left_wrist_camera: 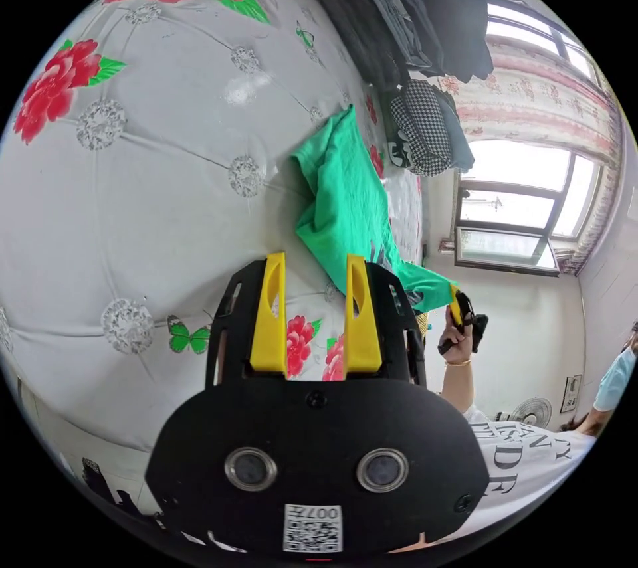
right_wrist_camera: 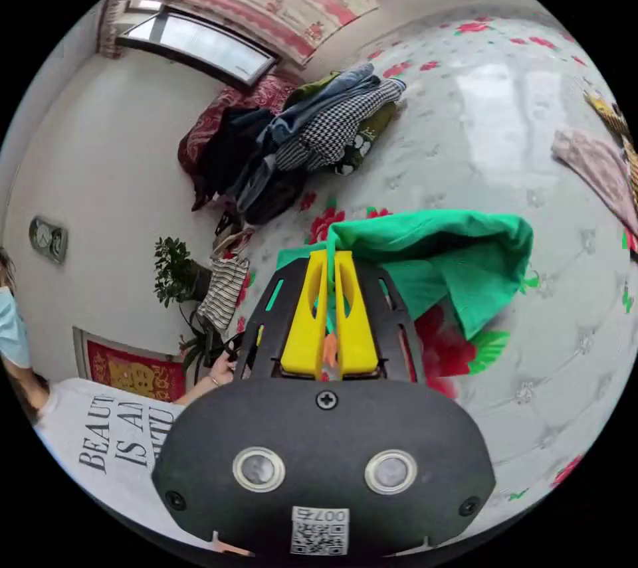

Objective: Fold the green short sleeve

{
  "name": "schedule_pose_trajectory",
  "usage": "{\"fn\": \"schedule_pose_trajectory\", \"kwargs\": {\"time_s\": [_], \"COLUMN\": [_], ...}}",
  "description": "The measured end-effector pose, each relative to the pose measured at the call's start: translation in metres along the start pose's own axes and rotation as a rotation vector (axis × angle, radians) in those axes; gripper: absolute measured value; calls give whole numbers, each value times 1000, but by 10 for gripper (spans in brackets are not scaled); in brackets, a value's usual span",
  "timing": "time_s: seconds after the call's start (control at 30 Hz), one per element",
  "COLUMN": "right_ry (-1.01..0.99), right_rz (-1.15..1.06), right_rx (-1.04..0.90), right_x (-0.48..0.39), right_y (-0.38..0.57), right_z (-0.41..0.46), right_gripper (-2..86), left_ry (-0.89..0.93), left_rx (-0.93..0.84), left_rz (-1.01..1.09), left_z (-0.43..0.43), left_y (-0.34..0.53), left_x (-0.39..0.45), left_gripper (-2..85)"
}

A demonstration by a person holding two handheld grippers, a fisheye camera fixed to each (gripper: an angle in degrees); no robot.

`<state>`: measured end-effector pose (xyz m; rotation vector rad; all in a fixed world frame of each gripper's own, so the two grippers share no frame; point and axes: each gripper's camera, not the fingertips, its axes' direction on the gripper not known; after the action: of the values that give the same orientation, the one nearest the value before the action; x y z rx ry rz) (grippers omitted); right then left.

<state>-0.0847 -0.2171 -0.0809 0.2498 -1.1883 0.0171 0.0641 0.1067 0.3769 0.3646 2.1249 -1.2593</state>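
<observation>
The right gripper [right_wrist_camera: 325,262] has its yellow jaws clenched on an edge of the green shirt [right_wrist_camera: 438,262], which hangs bunched just beyond the jaw tips over the flowered bedspread [right_wrist_camera: 505,103]. The left gripper [left_wrist_camera: 312,266] hovers with its jaws spread apart, nothing between them; the shirt lies just ahead and to one side of its tips. A pile of clothes [right_wrist_camera: 312,123] sits well beyond.
</observation>
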Motion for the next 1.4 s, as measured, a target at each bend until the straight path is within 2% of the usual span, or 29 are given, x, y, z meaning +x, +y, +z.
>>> {"fn": "schedule_pose_trajectory", "kwargs": {"time_s": [0.07, 0.17, 0.27, 0.37, 0.53, 0.63, 0.77, 0.87, 0.97, 1.1, 1.23, 1.4], "right_ry": [-29, -72, -140, -157, -142, -74, -96, -140, -171, -215, -341, -493], "right_rz": [-266, -514, -580, -509, -316, -79, 236, 345, 381, 405, 299, 56], "right_rx": [-127, -300, -507, -610, -504, -371, -229, -269, -278, -314, -285, -223], "right_x": [-80, -158, -186, -176, -108, -38, 41, 66, 69, 57, 5, -116], "right_y": [-20, -10, 16, 34, 26, 15, 22, 31, 32, 19, -26, -99], "right_z": [55, 144, 236, 283, 254, 214, 182, 199, 220, 241, 262, 302], "right_gripper": [0, 4, 16, 33, 53, 63, 79, 86, 80, 57, 33, 18], "left_ry": [16, 62, 116, 134, 202, 264, 305, 273, 180, 231, 311, 245], "left_rx": [8, 44, 84, 88, 104, 109, 75, 31, -13, 4, 61, 205], "left_rz": [9, -2, -40, -71, -70, -26, 46, 46, -22, 10, 57, 274], "left_z": [-7, -19, -30, -38, -44, -39, -23, -8, 4, 2, -31, -125], "left_y": [2, 9, 19, 27, 33, 27, 11, -1, -11, -23, -73, -155], "left_x": [-5, -15, -31, -48, -63, -62, -47, -37, -35, -21, 8, 77], "left_gripper": [123, 124, 122, 123, 136, 160, 190, 171, 92, 69, 63, 61]}}
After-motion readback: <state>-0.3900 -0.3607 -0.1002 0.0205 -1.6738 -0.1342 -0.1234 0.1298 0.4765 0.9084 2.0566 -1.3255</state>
